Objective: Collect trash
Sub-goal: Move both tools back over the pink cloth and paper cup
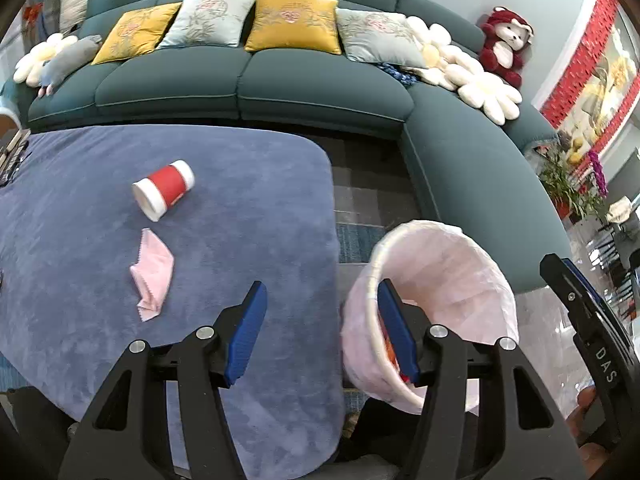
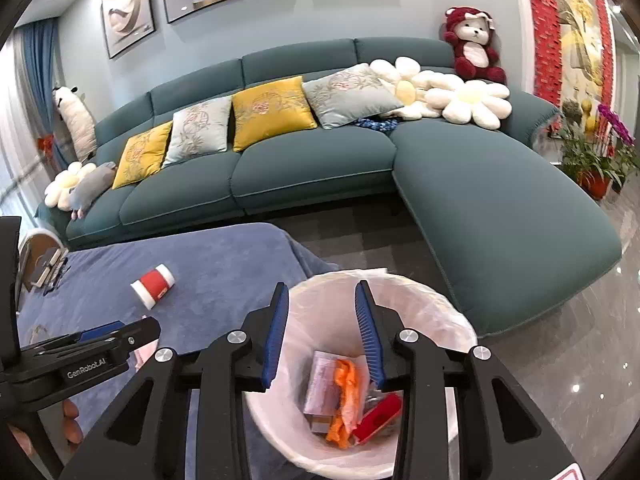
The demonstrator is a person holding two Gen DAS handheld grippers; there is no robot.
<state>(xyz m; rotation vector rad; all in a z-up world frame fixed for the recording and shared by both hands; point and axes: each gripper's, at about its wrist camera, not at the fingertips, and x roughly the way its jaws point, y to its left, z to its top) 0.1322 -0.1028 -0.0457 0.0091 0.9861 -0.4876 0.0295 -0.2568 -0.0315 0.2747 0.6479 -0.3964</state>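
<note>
The left gripper hangs above the right edge of the bench draped in a blue-violet velvety cloth, its blue-padded jaws spread wide and holding nothing. Its right finger overlaps the near rim of the round white waste bin lined with a pale pink plastic bag, which stands on the floor just beside the bench.

On the bench cloth, a red and white paper cup lies on its side with its open mouth toward the camera. A crumpled pale pink tissue lies near it, closer to the left gripper, apart from the cup.

The right gripper hovers over the mouth of the bin, jaws also wide apart and empty. Inside the bin lie a crumpled orange wrapper, a flat red packet and a pale rectangular carton, all touching at the bottom.

Behind the bench runs a teal fabric corner sofa with yellow and light grey cushions, and a dark red plush bear sits on its back corner.
</note>
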